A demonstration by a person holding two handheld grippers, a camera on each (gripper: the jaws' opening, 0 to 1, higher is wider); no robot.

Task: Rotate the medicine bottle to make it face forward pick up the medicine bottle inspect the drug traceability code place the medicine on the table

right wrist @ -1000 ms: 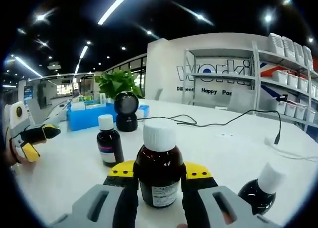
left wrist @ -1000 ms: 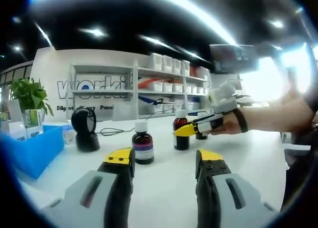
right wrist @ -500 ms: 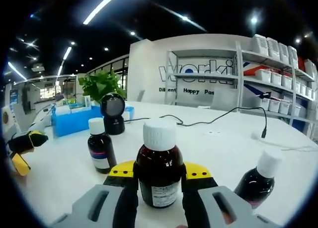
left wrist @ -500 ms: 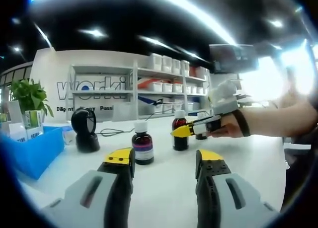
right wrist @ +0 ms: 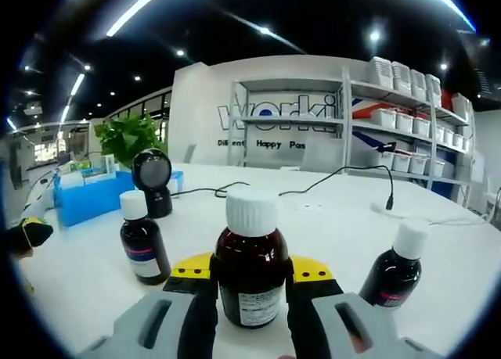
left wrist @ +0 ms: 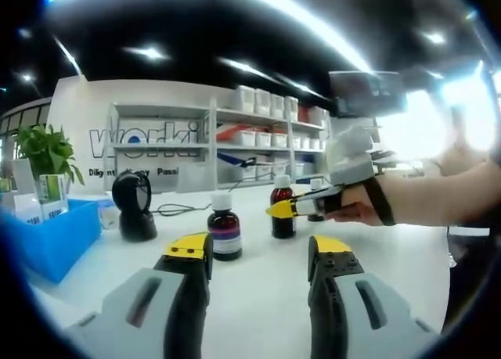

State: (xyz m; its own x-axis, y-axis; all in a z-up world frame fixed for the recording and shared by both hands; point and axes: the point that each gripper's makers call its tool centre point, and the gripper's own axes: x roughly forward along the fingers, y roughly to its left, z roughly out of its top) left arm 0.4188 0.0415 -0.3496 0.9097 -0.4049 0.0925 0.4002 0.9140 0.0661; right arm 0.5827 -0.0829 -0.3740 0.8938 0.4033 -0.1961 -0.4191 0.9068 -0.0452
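A brown medicine bottle (right wrist: 250, 269) with a white cap stands on the white table (right wrist: 329, 226), white label toward the camera. My right gripper (right wrist: 250, 274) is shut on it, one jaw on each side. In the left gripper view the same bottle (left wrist: 282, 214) stands mid-table, and the right gripper (left wrist: 291, 208) reaches in from the right with a hand behind it. My left gripper (left wrist: 258, 253) hovers low over the near table, open with nothing between its jaws. A second brown bottle (left wrist: 225, 227) stands just beyond its left jaw.
A third bottle (right wrist: 395, 269) stands right of the held one, the second bottle (right wrist: 141, 245) left of it. A black scanner (left wrist: 133, 205), a blue bin (left wrist: 47, 234) and a plant (left wrist: 47, 152) sit at the left. A cable (right wrist: 313, 191) lies toward the shelves (left wrist: 258, 132).
The right gripper, still shut on the bottle, has swung a little and its yellow tip has shifted left in the left gripper view. The right gripper view has panned. The left gripper stays put.
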